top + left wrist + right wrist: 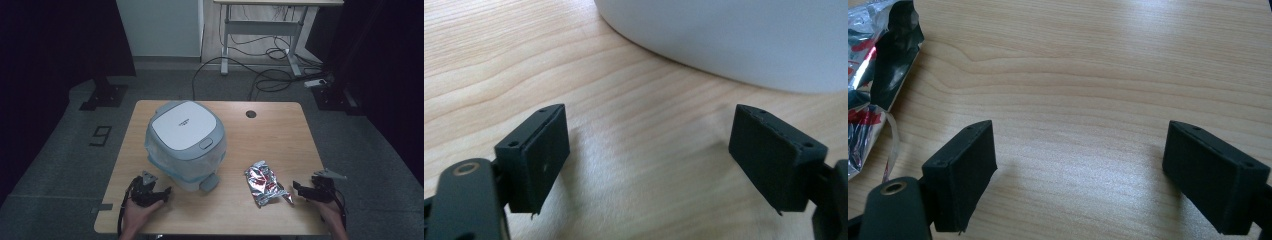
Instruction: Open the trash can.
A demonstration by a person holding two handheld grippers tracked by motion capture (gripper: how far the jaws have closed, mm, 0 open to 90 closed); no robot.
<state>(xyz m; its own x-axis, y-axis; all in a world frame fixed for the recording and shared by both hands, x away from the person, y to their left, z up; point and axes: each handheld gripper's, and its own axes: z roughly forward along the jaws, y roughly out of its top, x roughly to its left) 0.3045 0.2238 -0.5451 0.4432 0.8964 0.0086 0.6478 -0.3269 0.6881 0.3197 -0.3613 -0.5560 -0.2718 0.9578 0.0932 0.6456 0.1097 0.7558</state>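
Silver and red foil, crumpled into an empty snack bag (pixel 265 183), lies on the wooden table (pixel 270 135) just beside the right gripper (pixel 303 189). The jaws of this gripper stand wide apart and hold nothing; between them there is only bare wood. In the right gripper view the bag (pixel 873 80) sits outside the jaws, beyond one of them and a little ahead of its tip, near but not touching. No part of the foil reaches into the gap.

The left gripper (pixel 159 192) is also open, with its jaws spread wide and nothing between them. It rests low over the table, held by a hand (pixel 137 215) at the near edge. Straight ahead of its jaws stands a white and grey bin (pixel 186 142) with a closed lid and a thin plastic liner hanging out under it. In the left gripper view the pale wall of the bin (pixel 744 40) curves across in front of the jaws, near them but apart; the wood shows between the jaw tips and the bin. A small grey pedal (pixel 209 183) sticks out at the foot of the bin, to the side of these jaws that faces the bag.

The two grippers are well apart from each other, with the bag lying between them, much closer to the right one.
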